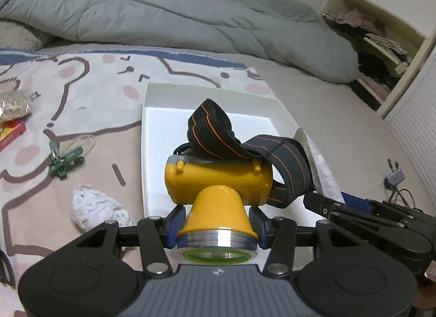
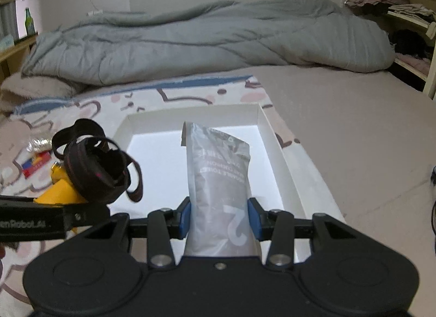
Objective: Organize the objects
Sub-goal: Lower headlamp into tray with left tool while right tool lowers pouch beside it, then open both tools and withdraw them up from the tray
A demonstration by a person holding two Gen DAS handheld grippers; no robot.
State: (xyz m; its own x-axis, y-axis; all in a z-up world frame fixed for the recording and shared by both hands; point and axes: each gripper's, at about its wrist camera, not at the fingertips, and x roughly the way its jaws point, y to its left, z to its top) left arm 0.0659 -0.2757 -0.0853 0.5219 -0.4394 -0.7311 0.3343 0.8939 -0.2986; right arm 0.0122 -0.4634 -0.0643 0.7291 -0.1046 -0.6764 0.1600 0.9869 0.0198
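Note:
My left gripper (image 1: 217,225) is shut on a yellow headlamp (image 1: 218,183) with a black and orange strap (image 1: 218,137), held over the near edge of a white shallow box (image 1: 160,96) on the bed. My right gripper (image 2: 219,217) is shut on a grey plastic packet (image 2: 218,180) with printed text, held over the same white box (image 2: 275,139). The headlamp (image 2: 61,189) and its strap (image 2: 95,159) show at the left of the right wrist view. The right gripper's arm (image 1: 381,216) shows at the lower right of the left wrist view.
On the patterned blanket left of the box lie green clips (image 1: 66,160), a white crumpled wad (image 1: 95,208), a red box (image 1: 11,133) and a bag of small items (image 1: 13,104). A grey duvet (image 1: 163,11) lies behind. Shelves (image 1: 381,44) stand at the right.

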